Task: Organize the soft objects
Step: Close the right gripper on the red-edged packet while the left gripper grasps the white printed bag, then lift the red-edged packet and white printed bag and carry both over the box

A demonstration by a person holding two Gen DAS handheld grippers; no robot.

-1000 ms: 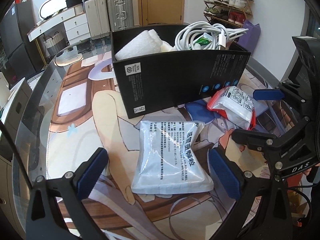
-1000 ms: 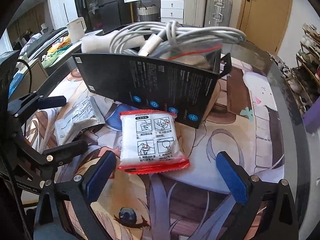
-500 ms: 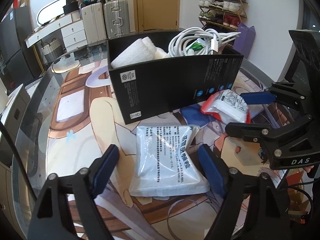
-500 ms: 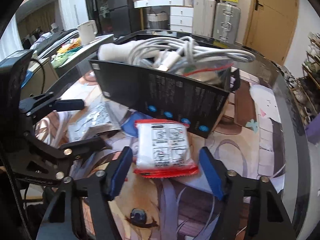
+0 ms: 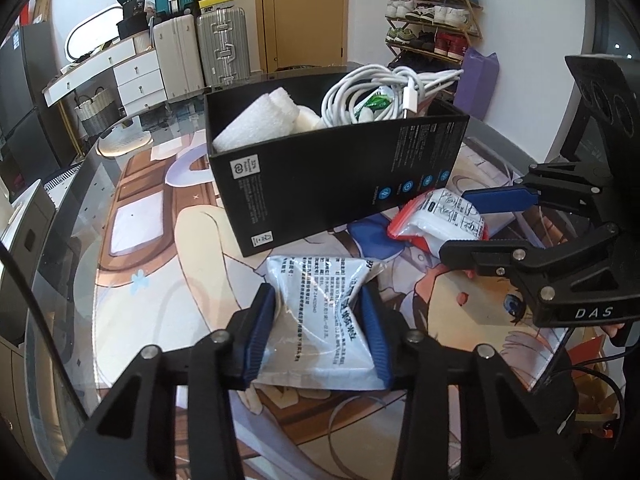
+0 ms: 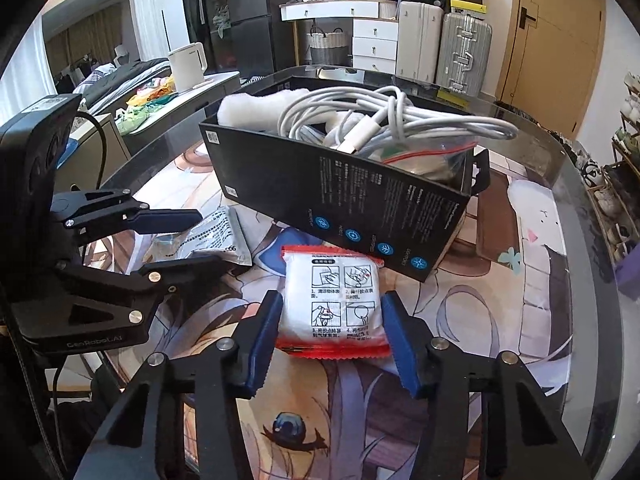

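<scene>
Both my units look alike: left hand-held gripper (image 5: 318,326) & right hand-held gripper (image 6: 332,336) w/ matte black angular linkage arms, silver round screws at the pivots, ribbed blue pads (image 5: 260,332) on the fingertips. White "DAS" lettering on right body, "GenRobot.AI" on left, black cables trailing off both
</scene>
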